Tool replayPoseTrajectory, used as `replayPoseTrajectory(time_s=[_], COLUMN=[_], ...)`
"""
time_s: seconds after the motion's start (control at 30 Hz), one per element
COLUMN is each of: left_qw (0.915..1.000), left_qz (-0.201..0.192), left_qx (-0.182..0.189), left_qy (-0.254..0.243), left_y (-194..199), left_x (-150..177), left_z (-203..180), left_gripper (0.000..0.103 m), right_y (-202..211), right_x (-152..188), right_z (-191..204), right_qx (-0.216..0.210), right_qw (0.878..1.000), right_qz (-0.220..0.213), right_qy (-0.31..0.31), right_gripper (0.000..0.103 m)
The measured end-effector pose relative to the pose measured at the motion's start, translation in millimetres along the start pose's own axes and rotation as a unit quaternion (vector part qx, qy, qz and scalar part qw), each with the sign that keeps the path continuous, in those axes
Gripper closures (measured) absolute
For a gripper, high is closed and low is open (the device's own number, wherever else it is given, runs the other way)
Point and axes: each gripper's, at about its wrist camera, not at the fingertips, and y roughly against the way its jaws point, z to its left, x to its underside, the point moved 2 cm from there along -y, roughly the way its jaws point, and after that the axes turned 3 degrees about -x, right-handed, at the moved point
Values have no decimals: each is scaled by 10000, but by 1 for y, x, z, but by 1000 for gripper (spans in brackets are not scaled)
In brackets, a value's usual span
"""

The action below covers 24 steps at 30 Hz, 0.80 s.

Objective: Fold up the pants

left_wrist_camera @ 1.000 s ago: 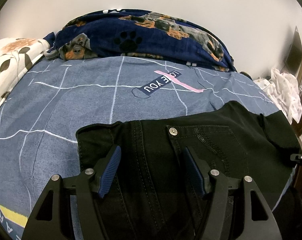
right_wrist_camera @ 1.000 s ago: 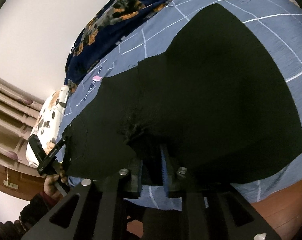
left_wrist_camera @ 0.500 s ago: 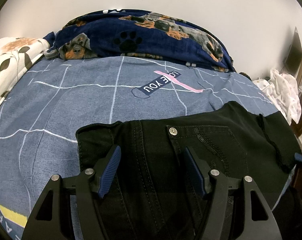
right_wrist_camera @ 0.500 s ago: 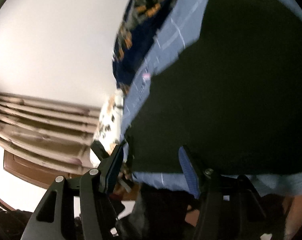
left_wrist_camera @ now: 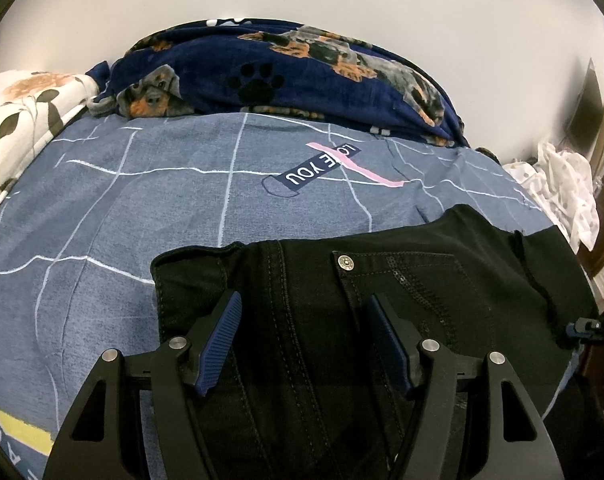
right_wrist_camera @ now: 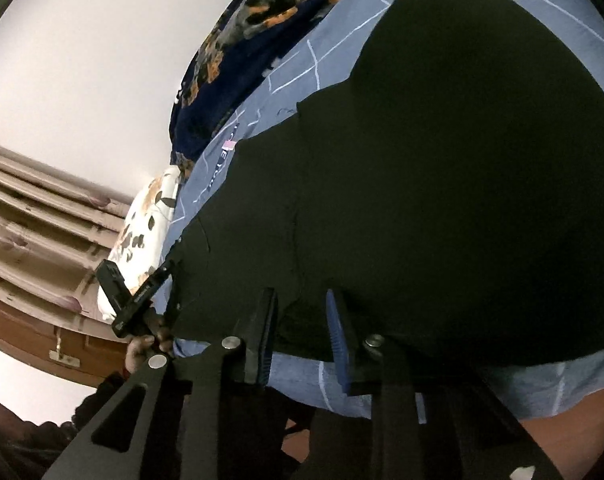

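Observation:
Black pants (left_wrist_camera: 382,280) lie on a blue bedsheet (left_wrist_camera: 182,200), waistband end with a pocket and rivet near my left gripper. My left gripper (left_wrist_camera: 302,324) is open, its blue pads straddling the waist area just above the cloth. In the right wrist view the pants (right_wrist_camera: 442,180) fill most of the frame, lying at the bed's edge. My right gripper (right_wrist_camera: 302,316) is open at the pants' near edge, with the cloth edge between its pads, not clamped. The left gripper (right_wrist_camera: 142,292) shows at the far end, and the right gripper shows in the left wrist view (left_wrist_camera: 582,326).
A navy dog-print blanket (left_wrist_camera: 282,68) is heaped along the wall at the back. A floral pillow (left_wrist_camera: 18,112) lies at the left. White clothes (left_wrist_camera: 558,188) are piled at the right. A wooden headboard (right_wrist_camera: 30,240) stands beyond the pillow.
My right gripper let go of the pants' edge, opened wide and swung away, and is now back at the edge with a narrower gap. The left gripper has not moved.

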Motion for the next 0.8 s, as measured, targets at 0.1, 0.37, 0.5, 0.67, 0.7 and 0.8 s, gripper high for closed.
replayPoseTrajectory(time_s=[0.1,0.37,0.5,0.67,0.7,0.8], left_qw=[10000,10000,10000,10000,9999,9999], left_qz=[-1,-5,-10,-24,-26,-30], left_qx=[6,7,22,76,85,99], left_qy=[3,2,10,49,57,67], left_y=[0,2,2,1,1,1], left_x=[0,0,0,0,0,0], left_z=[1,2,3,0,-1,2], left_gripper=[36,36,36,35,35,35], right_y=[-2,21,33,8,1,-14], right_x=[1,-10,-11,8,12,18], right_z=[7,36,47,62,65,66], right_qx=[201,50,817,1616,1805,2223], right_qw=[9994,9965,9867,9657,9585,9413], right_qz=[38,-224,-317,-31,33,146], right_qy=[269,805,1368,2033,2207,2538], right_gripper=[79,76,69,56,55,54])
